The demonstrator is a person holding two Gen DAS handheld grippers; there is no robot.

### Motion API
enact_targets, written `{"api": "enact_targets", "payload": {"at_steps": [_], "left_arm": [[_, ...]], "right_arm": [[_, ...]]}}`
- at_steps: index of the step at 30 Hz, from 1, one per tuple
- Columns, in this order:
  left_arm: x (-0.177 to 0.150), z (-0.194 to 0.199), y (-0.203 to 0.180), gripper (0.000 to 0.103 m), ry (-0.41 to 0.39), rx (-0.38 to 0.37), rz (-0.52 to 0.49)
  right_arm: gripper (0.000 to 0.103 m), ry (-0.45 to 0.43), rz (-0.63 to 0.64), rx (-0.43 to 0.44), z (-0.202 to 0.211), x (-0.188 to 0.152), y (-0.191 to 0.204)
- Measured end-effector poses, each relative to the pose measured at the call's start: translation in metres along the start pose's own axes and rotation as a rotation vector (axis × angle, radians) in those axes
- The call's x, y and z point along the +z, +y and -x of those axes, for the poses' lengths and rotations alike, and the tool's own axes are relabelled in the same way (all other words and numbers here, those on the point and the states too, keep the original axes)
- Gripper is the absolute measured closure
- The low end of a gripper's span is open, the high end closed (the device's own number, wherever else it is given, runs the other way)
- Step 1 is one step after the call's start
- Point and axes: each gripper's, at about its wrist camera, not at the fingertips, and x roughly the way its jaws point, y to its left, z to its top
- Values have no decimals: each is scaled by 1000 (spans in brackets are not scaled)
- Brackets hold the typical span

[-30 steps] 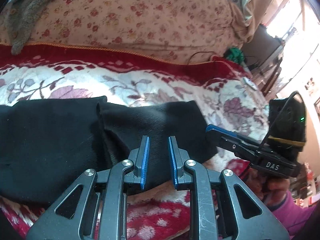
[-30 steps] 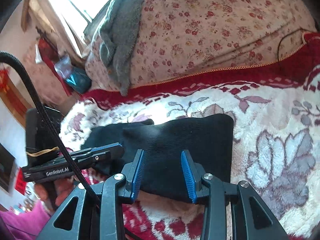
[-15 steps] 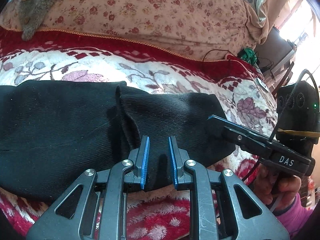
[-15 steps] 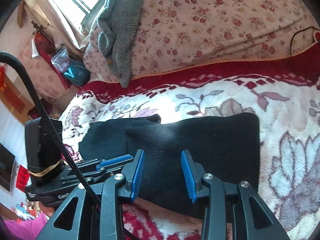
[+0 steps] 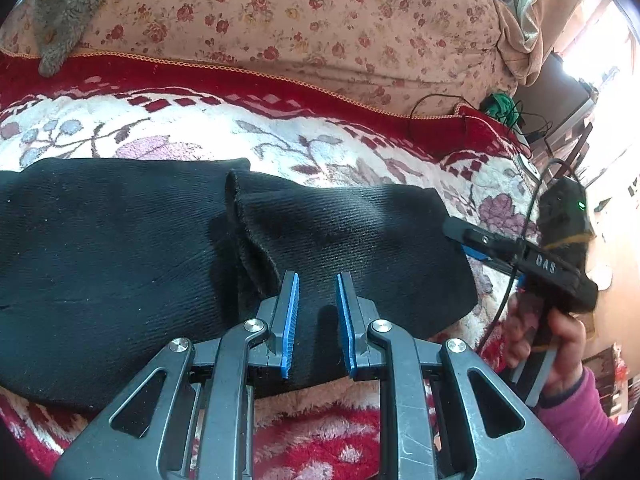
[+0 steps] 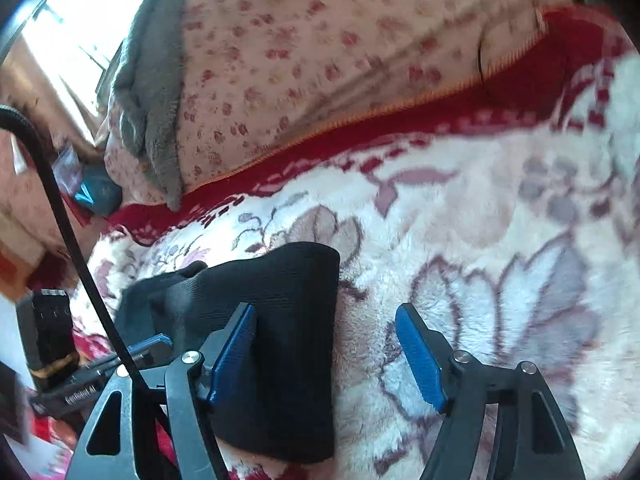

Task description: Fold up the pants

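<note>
Pants spread across the middle of the left wrist frame on the fluffy blanket, one layer already doubled over (fold edge near center). Left gripper parted slightly over the near hem, gripping nothing. Right gripper splayed wide at bottom center of its own frame, straddling the folded end, probably lined up to grab for another fold.
</note>
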Motion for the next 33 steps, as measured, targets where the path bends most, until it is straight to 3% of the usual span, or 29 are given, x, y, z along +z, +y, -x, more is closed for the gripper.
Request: {"api": "enact_targets", "payload": {"at_steps": [2,3,4,5,7,9,12,15,17,20,22,24,28,33], "left_arm": [[1,-2,-1,86,5,7,0],[2,-3,-1,86,7,9,2],[3,-4,-1,86,9,10,4],[5,-4,-1,86,12,13,9],[9,-4,-3,86,11,13,10],[13,-2,-7,86,0,12,2],[18,-3,-12,86,-28,24,-13],[18,-14,-9,86,-14,34,1],[14,-19,-5,86,-16,38,7],[12,-16,-3,86,-28,29,6],[12,-11,-3,86,-31,34,8],[11,-4,-5,86,-47,59,2],[5,14,-8,82,-99,181,-27],[0,37,10,65,-127,228,18]], "right_arm": [[34,30,-14,114,-13,5,-5],[38,45,-10,124,-19,6,-3],[57,51,13,133,-22,8,2],[61,50,51,143,-24,9,9],[80,10,94,101,-18,8,19],[82,-37,110,98,-4,5,24],[83,-95,84,68,15,-2,24],[83,-67,57,12,6,-13,14],[81,-51,-33,37,-4,-16,-5],[67,-63,-103,52,-3,-17,-16],[61,-77,-78,7,6,-15,-10],[61,-101,-52,-26,17,-12,-2],[59,-139,10,2,35,-4,23],[55,-114,95,104,27,1,65]]}}
